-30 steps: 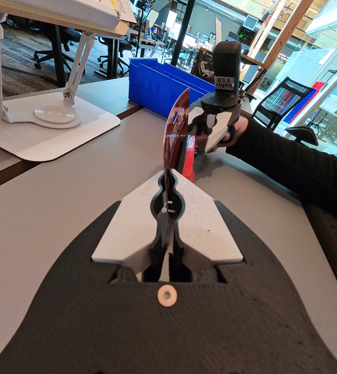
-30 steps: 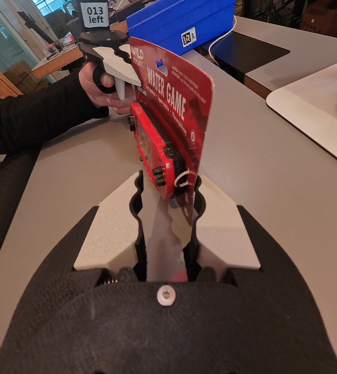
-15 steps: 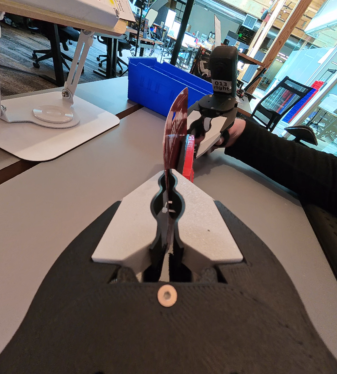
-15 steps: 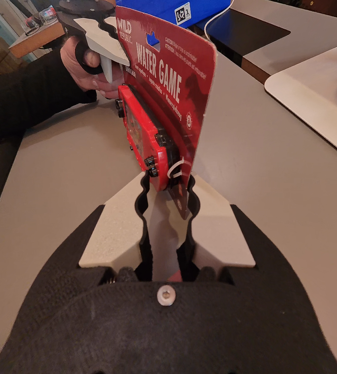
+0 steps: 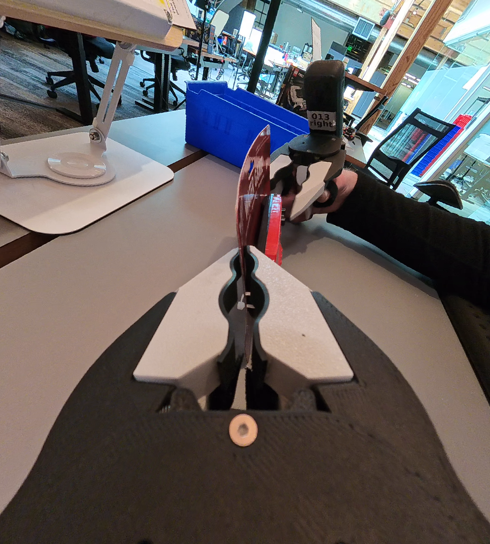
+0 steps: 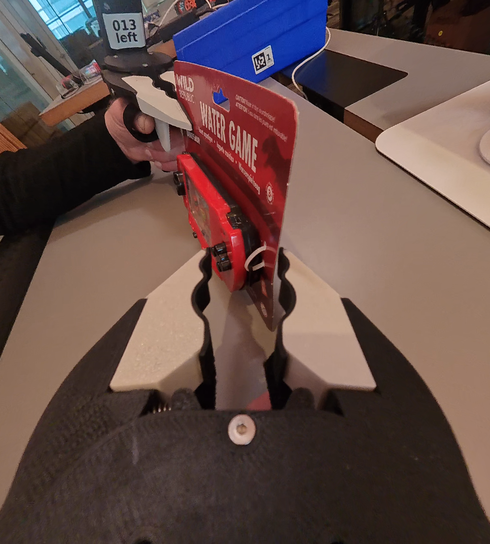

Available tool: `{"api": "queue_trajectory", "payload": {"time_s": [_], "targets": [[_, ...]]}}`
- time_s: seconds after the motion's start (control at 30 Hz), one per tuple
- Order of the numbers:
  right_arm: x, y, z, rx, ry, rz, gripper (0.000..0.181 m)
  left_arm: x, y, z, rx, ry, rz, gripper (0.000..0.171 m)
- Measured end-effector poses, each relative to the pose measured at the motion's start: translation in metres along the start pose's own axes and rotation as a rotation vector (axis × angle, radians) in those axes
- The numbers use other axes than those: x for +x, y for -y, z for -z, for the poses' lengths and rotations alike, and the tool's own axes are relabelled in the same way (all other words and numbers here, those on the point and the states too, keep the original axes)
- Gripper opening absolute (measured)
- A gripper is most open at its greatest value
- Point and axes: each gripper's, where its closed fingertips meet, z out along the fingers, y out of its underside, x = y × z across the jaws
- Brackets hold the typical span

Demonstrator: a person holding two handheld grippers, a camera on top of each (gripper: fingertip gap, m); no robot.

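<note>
A red carded toy [image 6: 232, 176], a stiff light backing card with a hard plastic handheld game tied on, stands upright above the grey desk [image 6: 370, 235]; it probably handles best by the card's bare edges. The left tongs [image 5: 245, 297] are clamped on one card edge. The right tongs [image 6: 241, 294] are spread apart around the opposite end, near a blue bin [image 5: 226, 123] at the far side.

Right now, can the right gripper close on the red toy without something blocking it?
Probably yes: the right gripper is open, the toy and its card already sit between its fingers, nothing between.
</note>
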Motion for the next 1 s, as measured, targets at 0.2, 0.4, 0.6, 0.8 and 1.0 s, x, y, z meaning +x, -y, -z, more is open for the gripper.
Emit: {"api": "queue_trajectory", "payload": {"time_s": [0.2,0.4,0.6,0.8,1.0], "targets": [[-0.001,0.001,0.000,-0.010,0.004,0.023,0.030,0.000,0.000,-0.001,0.002,0.004,0.000,0.000],[-0.002,0.000,-0.001,-0.002,0.014,-0.001,0.035,0.000,0.001,0.000,0.003,0.002,0.000,0.000],[-0.003,-0.001,-0.003,-0.014,0.015,-0.008,0.057,0.000,0.001,0.000,0.002,0.001,-0.004,0.000],[-0.001,-0.005,-0.011,-0.065,-0.028,0.034,0.039,0.002,0.000,-0.001,-0.005,0.002,-0.010,0.000],[0.000,-0.005,-0.011,-0.093,-0.054,0.058,0.037,0.002,0.001,-0.001,0.003,0.000,-0.004,0.000]]}}
